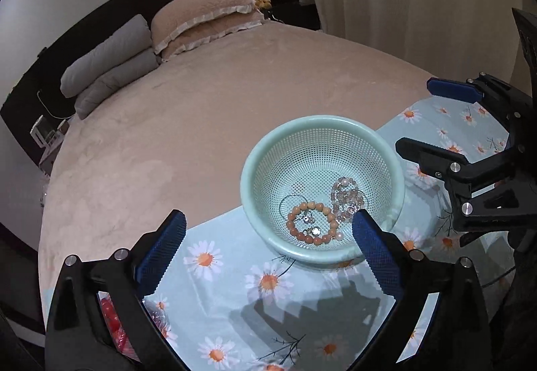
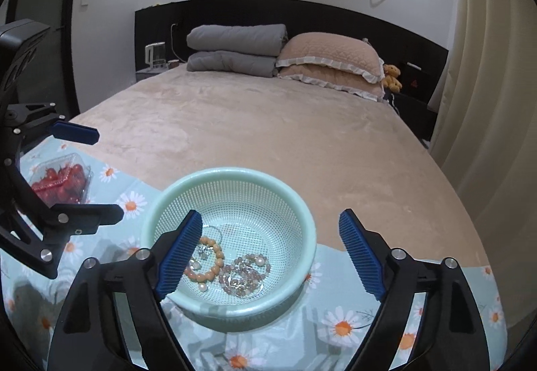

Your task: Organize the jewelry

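Two open claws above a basket of jewelry

Both claws stand with their blue-padded jaws spread wide and nothing between them. The left claw [image 1: 268, 248] hangs over the flowered cloth [image 1: 235, 304] at the near side of the basket [image 1: 255, 169], its right pad overlapping the basket's near rim in the left wrist view. The right claw [image 2: 270, 252] hovers over the same basket, its left pad in front of the basket's inner wall and its right pad out over the bed cover [image 2: 268, 129].

The basket is pale green, round and pierced all over with small holes. It rests on the cloth, close to the cloth's far edge. All the jewelry seen lies in its bottom. An orange bead bracelet [image 1: 310, 223] forms a neat ring of round, matte beads. Inside that ring sit small silvery earrings [image 1: 308, 225], too small to make out in detail. Beside it lies a pale pink bead bracelet [image 1: 345, 200], bunched in a loose heap with a white pearl-like bead showing. A thin silver hoop [image 1: 288, 203] lies against the orange ring.

Off to the left on the cloth stands a clear box of red tomatoes [image 2: 62, 181]. Farther back on the bed are folded grey quilts [image 2: 235, 49], two pink pillows [image 2: 329, 59] and a small teddy bear [image 2: 392, 75].
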